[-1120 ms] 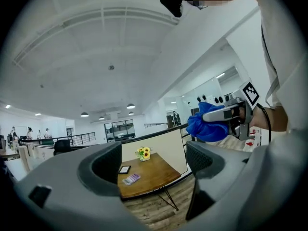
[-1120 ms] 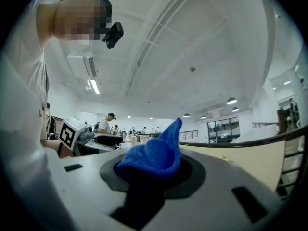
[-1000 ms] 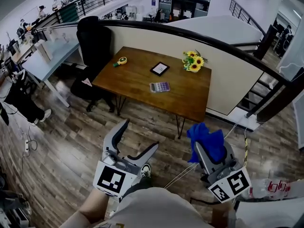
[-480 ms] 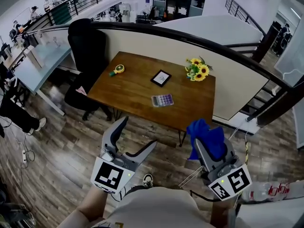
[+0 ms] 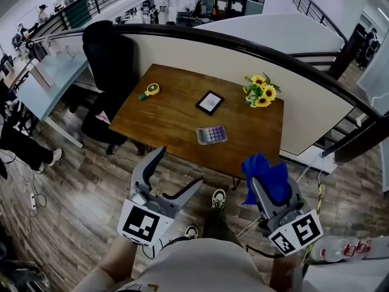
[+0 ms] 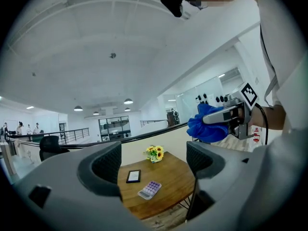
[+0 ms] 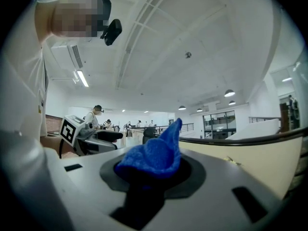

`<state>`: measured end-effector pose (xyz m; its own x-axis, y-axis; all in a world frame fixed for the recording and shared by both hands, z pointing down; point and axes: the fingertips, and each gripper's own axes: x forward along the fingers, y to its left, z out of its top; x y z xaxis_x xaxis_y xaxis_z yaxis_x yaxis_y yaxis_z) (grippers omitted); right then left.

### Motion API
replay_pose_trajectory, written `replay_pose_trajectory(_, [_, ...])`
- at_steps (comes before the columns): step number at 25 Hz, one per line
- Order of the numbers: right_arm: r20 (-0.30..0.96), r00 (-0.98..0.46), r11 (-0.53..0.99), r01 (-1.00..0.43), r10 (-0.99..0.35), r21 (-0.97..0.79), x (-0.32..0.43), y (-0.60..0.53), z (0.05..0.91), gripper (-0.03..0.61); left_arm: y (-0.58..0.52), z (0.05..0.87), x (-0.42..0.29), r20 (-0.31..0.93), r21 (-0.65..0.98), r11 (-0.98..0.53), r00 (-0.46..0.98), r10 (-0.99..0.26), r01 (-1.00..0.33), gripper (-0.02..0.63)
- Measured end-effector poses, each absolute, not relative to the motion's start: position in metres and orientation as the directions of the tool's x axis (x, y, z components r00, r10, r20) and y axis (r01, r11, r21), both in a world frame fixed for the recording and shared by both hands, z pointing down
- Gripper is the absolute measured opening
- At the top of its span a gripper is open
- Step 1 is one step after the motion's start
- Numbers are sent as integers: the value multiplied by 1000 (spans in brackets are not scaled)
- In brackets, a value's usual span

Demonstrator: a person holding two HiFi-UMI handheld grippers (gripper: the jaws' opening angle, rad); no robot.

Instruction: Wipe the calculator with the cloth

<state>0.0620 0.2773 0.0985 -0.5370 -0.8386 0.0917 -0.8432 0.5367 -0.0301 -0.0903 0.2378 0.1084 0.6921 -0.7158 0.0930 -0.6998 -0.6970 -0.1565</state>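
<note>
A small calculator point(image 5: 211, 134) with purple keys lies on the wooden table point(image 5: 170, 111), near its front edge; it also shows in the left gripper view point(image 6: 149, 190). My left gripper point(image 5: 178, 166) is open and empty, held level over the floor short of the table. My right gripper point(image 5: 267, 186) is shut on a blue cloth point(image 5: 265, 176), also short of the table, to the right. The cloth point(image 7: 154, 154) bunches up from the shut jaws and hides the fingertips. Neither gripper touches the calculator.
On the table stand a sunflower bunch point(image 5: 261, 92), a dark framed tablet point(image 5: 209, 102) and a yellow tape measure point(image 5: 150, 90). A black office chair point(image 5: 110, 56) is at the table's left end. A curved low wall with a dark rail point(image 5: 255, 50) runs behind. My shoes point(image 5: 219, 198) stand on wood flooring.
The table and calculator have drawn nearer as both grippers moved toward them. My shoes have come into view. The left jaws stay open and the right stays shut on the cloth.
</note>
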Motion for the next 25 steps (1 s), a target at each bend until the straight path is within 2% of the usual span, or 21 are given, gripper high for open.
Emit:
replay_pose_trajectory(11, [98, -583, 582, -812, -807, -44, 111, 120, 117, 135, 104, 129, -41, 141, -194, -676, 662, -736, -711, 405])
replay_pose_trajectory(18, [125, -634, 632, -772, -763, -60, 148, 31, 131, 135, 29, 155, -7, 233, -218, -644, 602, -764, -733, 405])
replay_pose_trajectory(25, [113, -674, 669, -739, -730, -79, 162, -21, 138, 135, -13, 154, 7, 207, -202, -601, 566, -798, -773, 405])
